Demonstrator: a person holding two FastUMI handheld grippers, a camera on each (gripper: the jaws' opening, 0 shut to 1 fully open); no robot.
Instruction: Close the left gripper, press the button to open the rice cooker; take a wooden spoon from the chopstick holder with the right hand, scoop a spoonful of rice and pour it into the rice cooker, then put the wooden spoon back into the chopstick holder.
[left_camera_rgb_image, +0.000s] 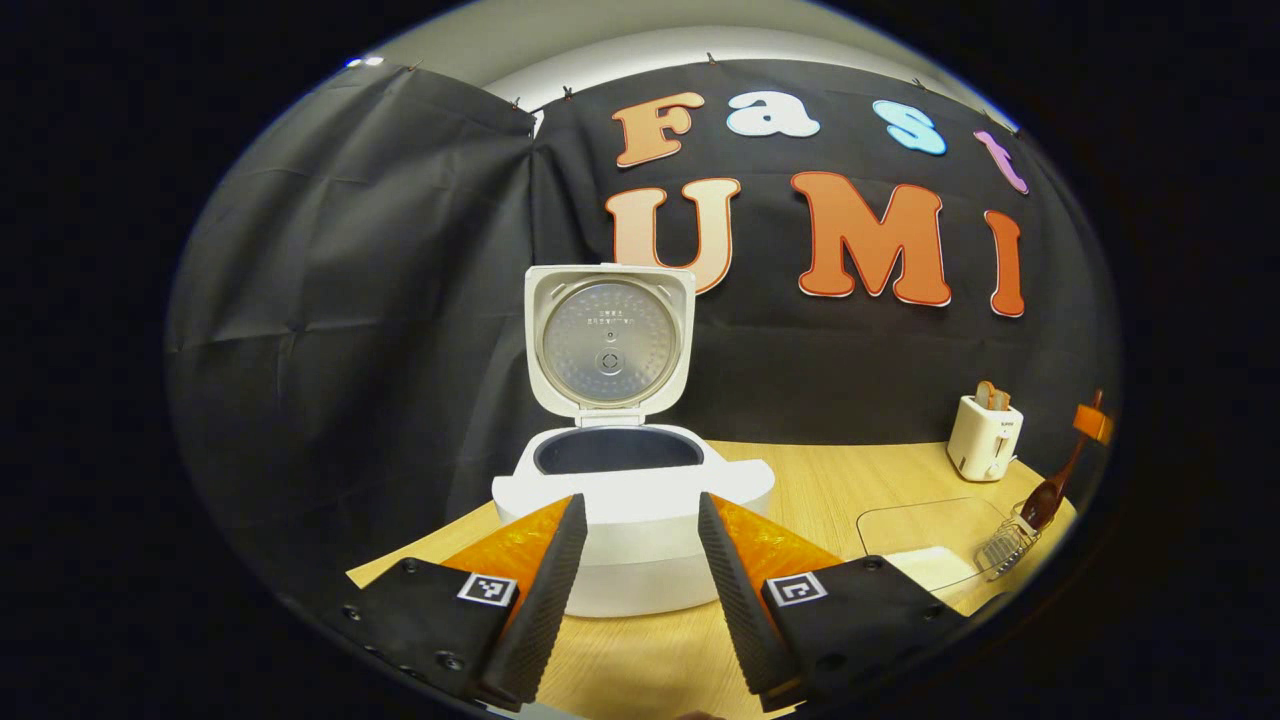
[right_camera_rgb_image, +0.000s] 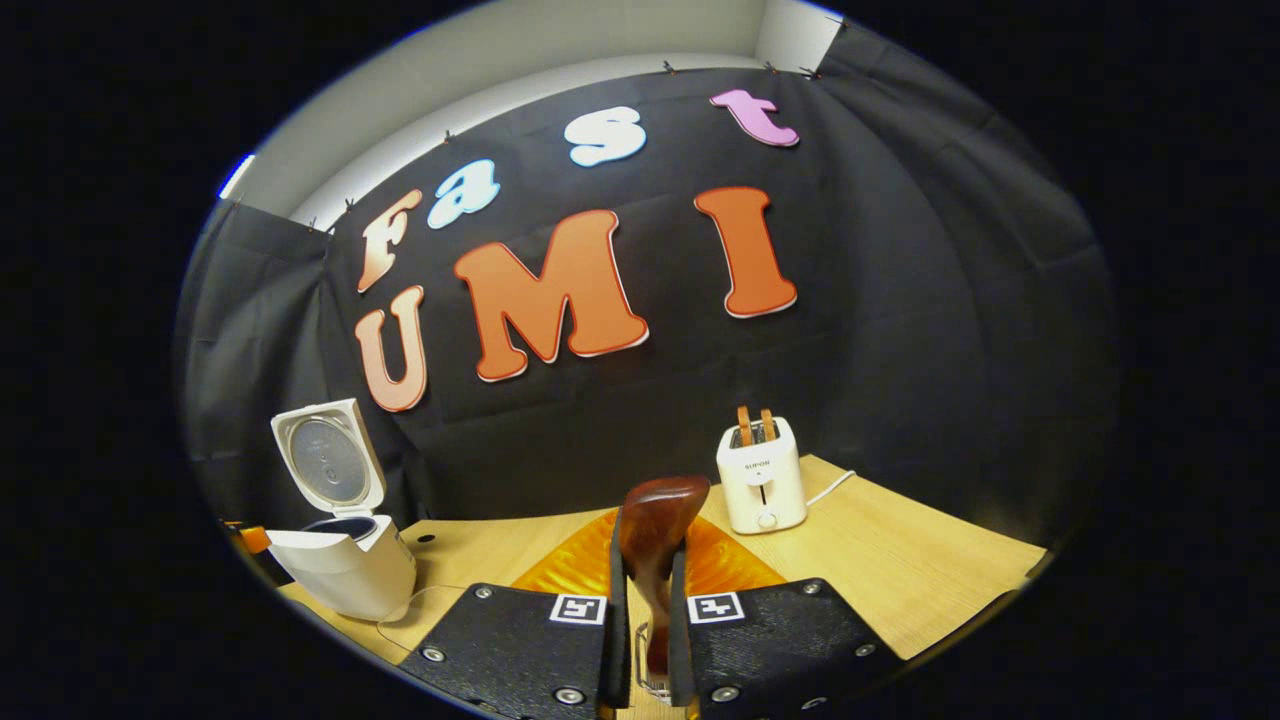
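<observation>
The right gripper (right_camera_rgb_image: 648, 620) has its two fingers (right_camera_rgb_image: 616, 640) drawn in close on the handle of the one wooden spoon (right_camera_rgb_image: 655, 535), one pad pressing each side. The spoon stands upright between them with its dark brown bowl at the top, above the fingertips; its lower end drops out of sight behind the fingers. In the left gripper view the same spoon (left_camera_rgb_image: 1050, 490) shows at the far right, rising at a slant above the wire chopstick holder (left_camera_rgb_image: 1005, 545), with an orange part of the right gripper (left_camera_rgb_image: 1093, 422) at its upper end.

The left gripper (left_camera_rgb_image: 640, 590) has its two fingers (left_camera_rgb_image: 545, 600) spread wide apart with nothing between them, just short of the front of the rice cooker; whether they touch it cannot be told.

There is one rice cooker (left_camera_rgb_image: 630, 500), white, with its lid (left_camera_rgb_image: 608, 340) standing open and upright and the dark inner pot showing. It sits at the left of the surface (left_camera_rgb_image: 830, 480). A clear container (left_camera_rgb_image: 930, 535) with something white in it lies near the right edge, just beside the holder. One white toaster (right_camera_rgb_image: 762, 473), with two slices in its slots, stands far right by the wall.

The surface is pale wood. Black cloth hangs behind and to the sides, with a pale wall above it.
</observation>
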